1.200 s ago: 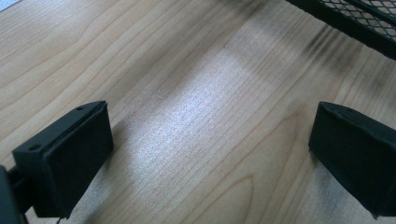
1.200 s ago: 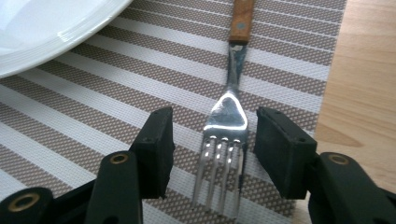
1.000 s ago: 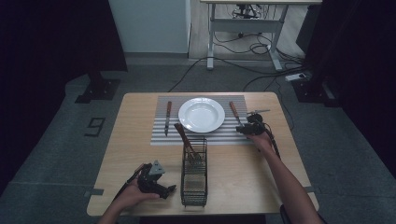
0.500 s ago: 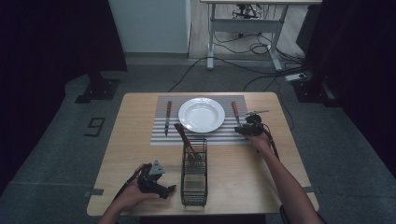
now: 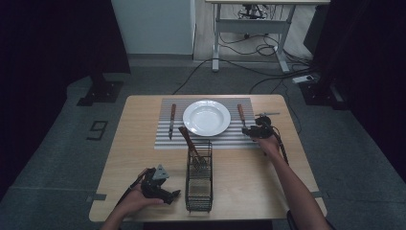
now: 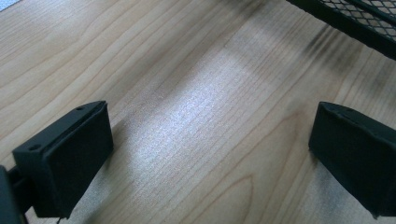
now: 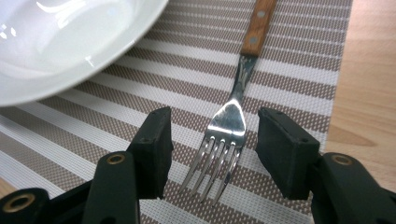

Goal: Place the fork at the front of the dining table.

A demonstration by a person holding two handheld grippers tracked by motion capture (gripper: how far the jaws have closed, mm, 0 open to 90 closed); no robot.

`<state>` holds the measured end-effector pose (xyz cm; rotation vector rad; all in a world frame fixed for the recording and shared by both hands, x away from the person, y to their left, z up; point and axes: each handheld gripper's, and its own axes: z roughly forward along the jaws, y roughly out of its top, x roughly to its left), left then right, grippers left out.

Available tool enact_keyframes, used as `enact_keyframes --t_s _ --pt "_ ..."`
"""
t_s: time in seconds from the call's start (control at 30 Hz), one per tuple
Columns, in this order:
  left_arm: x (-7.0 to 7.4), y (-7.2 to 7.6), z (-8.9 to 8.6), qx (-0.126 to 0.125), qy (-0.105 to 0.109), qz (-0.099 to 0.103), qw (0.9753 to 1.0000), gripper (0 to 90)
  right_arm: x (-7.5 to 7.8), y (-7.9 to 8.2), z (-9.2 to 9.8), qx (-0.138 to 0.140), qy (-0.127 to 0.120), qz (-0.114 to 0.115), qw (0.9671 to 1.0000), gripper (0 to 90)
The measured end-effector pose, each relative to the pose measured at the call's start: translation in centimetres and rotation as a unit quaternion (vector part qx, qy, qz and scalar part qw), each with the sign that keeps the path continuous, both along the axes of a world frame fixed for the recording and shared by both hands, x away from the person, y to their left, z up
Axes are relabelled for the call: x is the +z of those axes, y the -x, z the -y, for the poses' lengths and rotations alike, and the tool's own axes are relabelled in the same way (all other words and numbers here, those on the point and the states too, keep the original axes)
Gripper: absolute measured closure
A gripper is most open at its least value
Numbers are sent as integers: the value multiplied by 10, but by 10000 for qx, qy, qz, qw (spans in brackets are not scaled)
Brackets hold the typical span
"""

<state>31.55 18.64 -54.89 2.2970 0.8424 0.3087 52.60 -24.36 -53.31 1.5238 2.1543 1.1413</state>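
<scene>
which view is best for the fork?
Right gripper view: the fork lies close up on the striped placemat, tines between the open jaws, wooden handle clear. The high view shows it small, right of the plate.

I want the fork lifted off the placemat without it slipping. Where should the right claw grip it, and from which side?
Probably at the narrow metal neck of the fork, just behind the tines. It lies flat on the placemat, tines toward the right claw, whose open jaws already straddle the head. Come straight down from above, jaws across its width; the plate sits close on one side.
</scene>
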Motion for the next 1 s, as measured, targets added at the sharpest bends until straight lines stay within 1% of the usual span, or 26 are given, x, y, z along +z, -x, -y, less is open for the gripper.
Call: enact_keyframes --t_s 0.07,0.13,0.37,0.5,0.53,0.63,0.77,0.83,0.9,1.0 --pt "0 0 0 -4 2 -1 10000 0 2 1 1 -3 -83 29 10000 450" --pt "0 0 0 -2 1 -1 10000 0 3 2 0 -11 -115 34 9999 449" --pt "0 0 0 -1 1 -2 10000 0 10 7 -3 85 -156 77 9998 443" --pt "0 0 0 2 -1 0 10000 0 15 13 -3 124 -303 199 9993 443" --pt "0 0 0 2 0 -1 10000 0 17 14 -2 129 -314 195 9992 443" --pt "0 0 0 0 -1 0 10000 0 21 21 -1 161 -310 232 9991 443" --pt "0 0 0 -1 0 -2 10000 0 29 30 -1 217 -197 345 9990 440" --pt "0 1 0 2 -2 -1 10000 0 32 35 -3 284 -186 408 9986 440" --pt "0 1 0 -4 -4 1 10000 0 34 43 -8 383 -118 466 9981 439" --pt "0 1 0 -8 -5 2 10000 0 38 56 -14 552 -75 540 9970 437"
